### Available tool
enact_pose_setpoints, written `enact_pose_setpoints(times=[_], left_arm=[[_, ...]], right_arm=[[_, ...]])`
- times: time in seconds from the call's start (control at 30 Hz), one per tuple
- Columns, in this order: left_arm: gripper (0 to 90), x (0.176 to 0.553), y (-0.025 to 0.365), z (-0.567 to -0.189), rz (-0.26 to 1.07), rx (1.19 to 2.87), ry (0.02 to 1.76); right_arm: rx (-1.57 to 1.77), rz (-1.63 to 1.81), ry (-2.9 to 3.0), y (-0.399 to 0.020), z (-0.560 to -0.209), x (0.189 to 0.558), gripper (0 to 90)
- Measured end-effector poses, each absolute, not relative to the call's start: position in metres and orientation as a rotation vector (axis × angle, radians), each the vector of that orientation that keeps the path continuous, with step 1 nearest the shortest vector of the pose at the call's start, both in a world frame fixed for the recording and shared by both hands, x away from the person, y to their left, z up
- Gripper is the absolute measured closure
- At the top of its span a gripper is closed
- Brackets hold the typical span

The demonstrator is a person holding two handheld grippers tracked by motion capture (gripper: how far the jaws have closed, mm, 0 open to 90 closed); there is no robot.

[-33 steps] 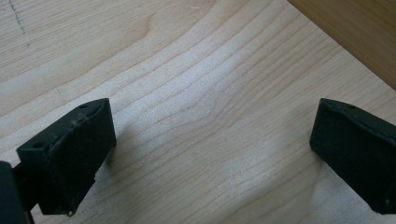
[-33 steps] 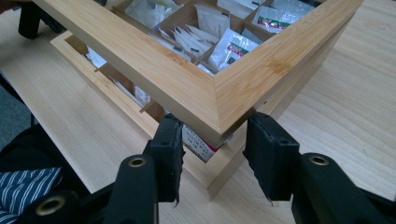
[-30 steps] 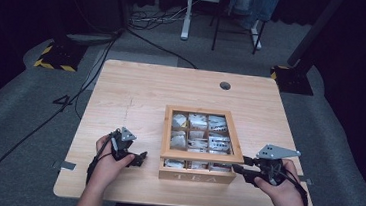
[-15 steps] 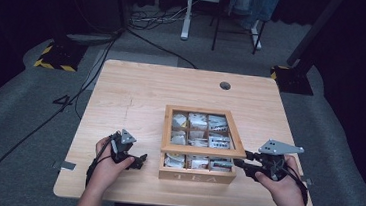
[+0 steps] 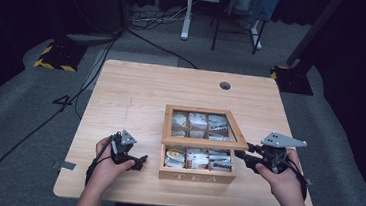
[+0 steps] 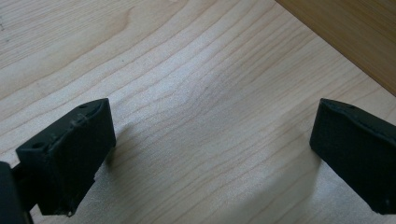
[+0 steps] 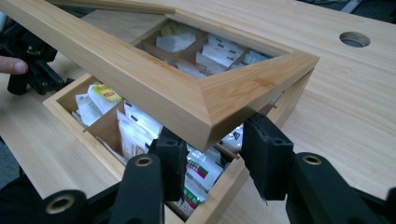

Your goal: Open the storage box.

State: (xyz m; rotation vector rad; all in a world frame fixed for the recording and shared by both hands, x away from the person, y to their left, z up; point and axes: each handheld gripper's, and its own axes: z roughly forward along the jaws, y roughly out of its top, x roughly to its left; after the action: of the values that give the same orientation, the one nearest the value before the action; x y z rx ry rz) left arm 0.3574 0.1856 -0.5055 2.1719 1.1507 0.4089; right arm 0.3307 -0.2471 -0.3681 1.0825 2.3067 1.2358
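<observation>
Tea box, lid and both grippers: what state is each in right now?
tea box: on the table, open at the front, sachets in its compartments.
lid: partly raised, tilted, front corner lifted.
right gripper: jaws have just been closing, clamped on the lid's corner.
left gripper: open, nothing between its jaws, over bare table.

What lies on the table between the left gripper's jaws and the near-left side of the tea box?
Nothing: in the high view, only bare table separates the left gripper from the tea box. The left gripper view also shows bare wood between its jaws.
</observation>
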Motion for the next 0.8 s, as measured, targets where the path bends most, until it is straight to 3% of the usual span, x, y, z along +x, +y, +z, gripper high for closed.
enact_pose_setpoints(times=[0.8], left_arm=[[0.4, 0.365, 0.182, -0.505, 0.405, 2.174, 1.152]], right_arm=[[1.156, 1.258, 2.169, -0.240, -0.351, 0.351, 63.2]])
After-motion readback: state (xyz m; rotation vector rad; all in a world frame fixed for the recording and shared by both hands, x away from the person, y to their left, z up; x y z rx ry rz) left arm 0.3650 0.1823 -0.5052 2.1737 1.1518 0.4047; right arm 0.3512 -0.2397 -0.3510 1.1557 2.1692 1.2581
